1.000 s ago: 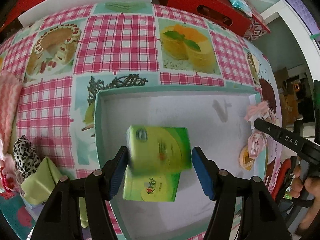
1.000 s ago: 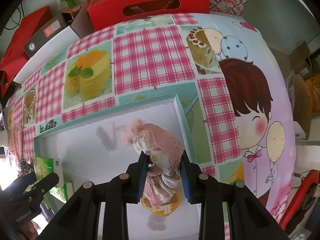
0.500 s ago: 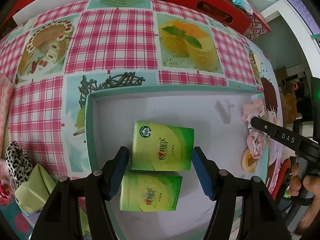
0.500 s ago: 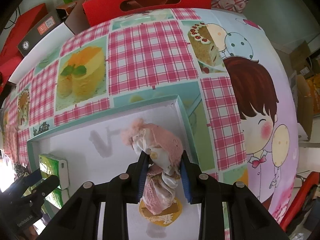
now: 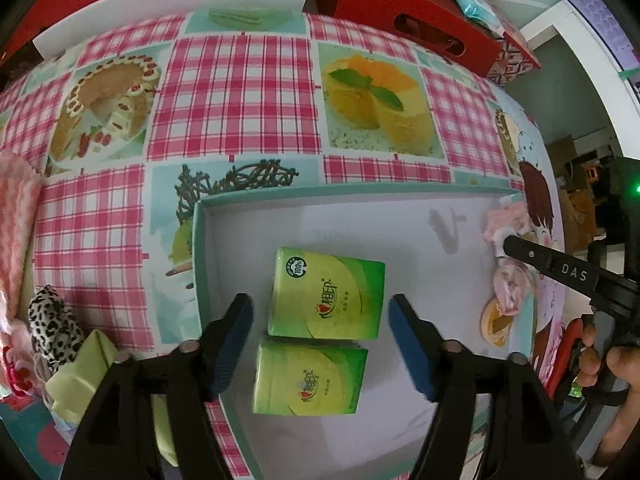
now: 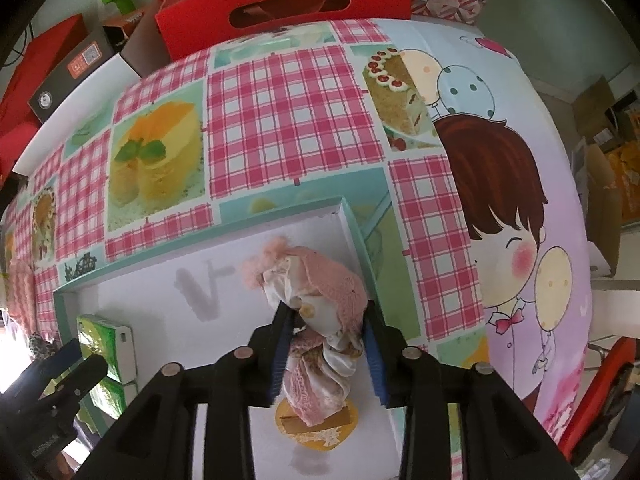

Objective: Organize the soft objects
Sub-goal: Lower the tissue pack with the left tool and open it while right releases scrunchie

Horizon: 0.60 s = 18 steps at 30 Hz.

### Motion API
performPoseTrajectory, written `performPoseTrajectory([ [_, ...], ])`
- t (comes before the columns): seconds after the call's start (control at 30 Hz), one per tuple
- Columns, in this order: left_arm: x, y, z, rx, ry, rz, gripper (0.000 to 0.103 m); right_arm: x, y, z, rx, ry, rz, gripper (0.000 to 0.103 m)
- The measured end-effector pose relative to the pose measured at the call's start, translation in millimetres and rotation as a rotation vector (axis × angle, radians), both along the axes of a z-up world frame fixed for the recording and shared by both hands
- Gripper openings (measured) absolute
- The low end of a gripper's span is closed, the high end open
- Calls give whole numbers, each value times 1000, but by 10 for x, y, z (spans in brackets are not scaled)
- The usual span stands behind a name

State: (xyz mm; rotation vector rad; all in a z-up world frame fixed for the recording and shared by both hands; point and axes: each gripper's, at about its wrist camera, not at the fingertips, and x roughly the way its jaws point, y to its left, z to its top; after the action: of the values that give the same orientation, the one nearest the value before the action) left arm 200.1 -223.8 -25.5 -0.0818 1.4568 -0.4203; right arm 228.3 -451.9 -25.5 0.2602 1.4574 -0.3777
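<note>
Two green tissue packs lie side by side in the left part of a shallow teal-rimmed white box (image 5: 198, 240): the far pack (image 5: 326, 294) and the near pack (image 5: 310, 378). My left gripper (image 5: 320, 344) is open above them, holding nothing. My right gripper (image 6: 326, 354) is shut on a pink rag doll (image 6: 316, 308) with a knitted hat, held over the box's right end (image 6: 356, 236). The doll (image 5: 506, 232) and the right gripper's finger (image 5: 560, 268) show at the right edge of the left wrist view. The packs (image 6: 106, 344) show at the left of the right wrist view.
A checked cake-print tablecloth (image 5: 236, 92) covers the table. Left of the box lie a leopard-print cloth (image 5: 54, 326), a light green cloth (image 5: 86, 372) and a pink knitted item (image 5: 14, 216). A red carton (image 6: 280, 8) and other boxes stand at the table's far edge.
My left gripper let go of the far tissue pack, which now lies in the box beside the other, and drew back. The right gripper holds the doll almost still.
</note>
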Motion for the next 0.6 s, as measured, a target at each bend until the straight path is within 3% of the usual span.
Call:
performPoseTrajectory([
  [0.23, -87, 159, 173, -15, -27, 17, 77, 6, 55, 116, -8, -9, 27, 61],
  [0.37, -164, 343, 226, -46, -36, 48, 90, -13, 152, 199, -18, -15, 50, 67],
  [0.6, -249, 617, 392, -20, -148, 85, 91, -61, 371, 335, -18, -56, 66, 85],
])
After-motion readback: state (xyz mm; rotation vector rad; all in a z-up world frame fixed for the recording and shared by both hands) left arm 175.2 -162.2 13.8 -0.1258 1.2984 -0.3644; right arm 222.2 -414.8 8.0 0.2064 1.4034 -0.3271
